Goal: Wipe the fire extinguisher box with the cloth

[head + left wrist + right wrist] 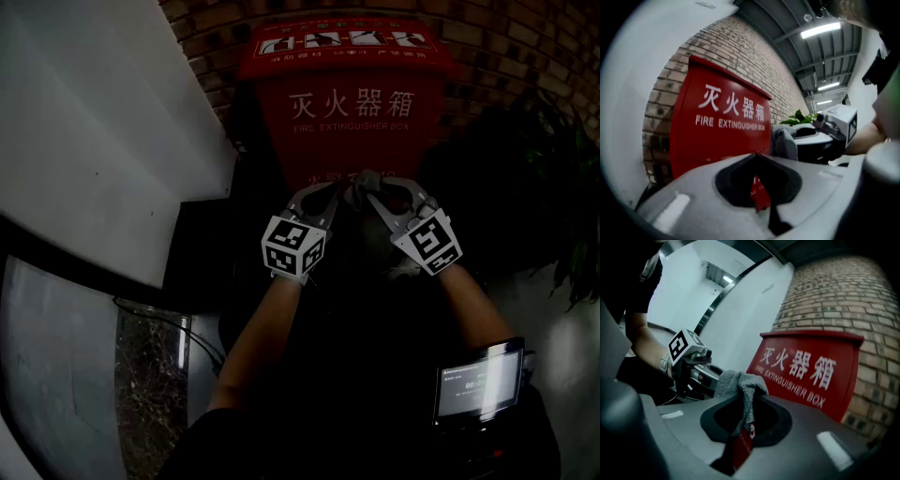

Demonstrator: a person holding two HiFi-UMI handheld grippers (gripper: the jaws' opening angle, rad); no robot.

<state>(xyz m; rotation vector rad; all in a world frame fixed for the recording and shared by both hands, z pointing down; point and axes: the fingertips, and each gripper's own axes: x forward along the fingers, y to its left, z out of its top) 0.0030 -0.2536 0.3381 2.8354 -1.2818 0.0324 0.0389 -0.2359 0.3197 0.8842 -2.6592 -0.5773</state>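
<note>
Cloth (738,382), grey and bunched, is pinched between the fingers of the right gripper (743,427). One fold hangs down through the gap between them and the rest is heaped above the tips. In the head view this gripper is raised in front of the lower part of the fire extinguisher box (352,103), and the cloth sits at its tip, close to the red front panel. No view settles whether cloth and panel touch.

The left gripper (336,192) is held just beside the right one, their tips nearly meeting at the cloth. Its own view shows its fingers pressed together with nothing caught between them, and only a sliver of the red box shows through the slot behind them. The cloth lies beyond its tip, off to the right.

The box is red with white Chinese characters and the words "FIRE EXTINGUISHER BOX". It stands upright against a brick wall (525,47). A white wall panel (84,141) rises to its left and a leafy plant (562,159) stands to its right. A small lit screen (478,384) shows low at the person's right side.
</note>
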